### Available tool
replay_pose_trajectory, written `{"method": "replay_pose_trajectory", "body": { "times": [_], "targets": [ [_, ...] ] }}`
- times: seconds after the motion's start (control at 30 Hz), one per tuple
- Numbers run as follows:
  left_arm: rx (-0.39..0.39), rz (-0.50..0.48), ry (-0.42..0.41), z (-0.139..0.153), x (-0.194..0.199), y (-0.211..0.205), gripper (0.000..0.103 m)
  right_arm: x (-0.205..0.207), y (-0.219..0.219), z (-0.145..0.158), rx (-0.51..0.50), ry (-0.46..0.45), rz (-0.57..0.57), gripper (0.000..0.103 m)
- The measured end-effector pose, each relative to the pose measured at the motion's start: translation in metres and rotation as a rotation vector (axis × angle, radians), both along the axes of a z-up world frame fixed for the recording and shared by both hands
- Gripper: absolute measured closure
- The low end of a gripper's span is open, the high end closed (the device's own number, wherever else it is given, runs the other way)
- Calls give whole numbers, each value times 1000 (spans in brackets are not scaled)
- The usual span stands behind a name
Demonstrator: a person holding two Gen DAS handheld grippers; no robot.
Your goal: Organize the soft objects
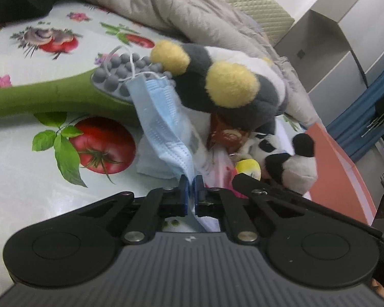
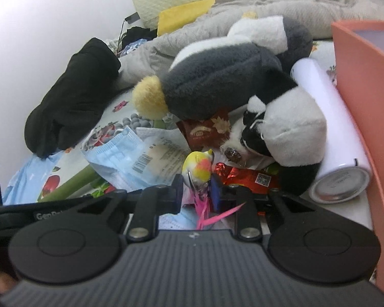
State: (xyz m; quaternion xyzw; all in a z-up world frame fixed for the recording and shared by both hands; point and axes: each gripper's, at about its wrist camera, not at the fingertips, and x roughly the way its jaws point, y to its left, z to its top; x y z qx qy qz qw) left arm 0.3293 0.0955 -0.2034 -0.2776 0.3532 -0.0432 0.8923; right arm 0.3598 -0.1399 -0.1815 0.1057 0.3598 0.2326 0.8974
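Observation:
My left gripper [image 1: 190, 182] is shut on the lower edge of a light blue face mask [image 1: 163, 117], which drapes up toward a grey-and-white plush [image 1: 217, 84] with yellow feet. A panda plush [image 1: 294, 161] lies to the right of the mask. In the right wrist view, my right gripper [image 2: 196, 188] is shut on a small yellow bird toy [image 2: 198, 167] with pink feathers, and both pads touch its sides. Behind it lie the panda plush [image 2: 289, 133], the grey-and-white plush [image 2: 225, 81] and the mask [image 2: 115, 151].
A fruit-print sheet [image 1: 25, 153] covers the surface. A green massage stick [image 1: 64, 94] with grey knobs lies at the left. A salmon box [image 2: 366, 76] stands at the right, with a white cylinder [image 2: 332, 138] beside it. A black cloth [image 2: 71, 97], red packets [image 2: 207, 130] and a grey quilt [image 2: 307, 2] lie around.

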Motion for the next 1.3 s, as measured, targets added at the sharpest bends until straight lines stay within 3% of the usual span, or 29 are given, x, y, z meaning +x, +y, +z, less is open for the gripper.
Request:
{"method": "replay_pose_trajectory", "body": {
  "times": [0.47, 0.97, 1.17, 1.3],
  "targets": [
    [0, -36, -29, 55, -78, -12, 100, -66, -13, 35, -118, -28, -29, 77],
    [-35, -196, 116, 48, -154, -34, 99, -155, -46, 35, -228, 18, -88, 77],
    [32, -180, 149, 44, -154, -28, 99, -175, -54, 21, -277, 51, -101, 76],
    [139, -120, 187, 42, -151, -24, 96, -179, -58, 16, -289, 57, -108, 76]
  ]
}}
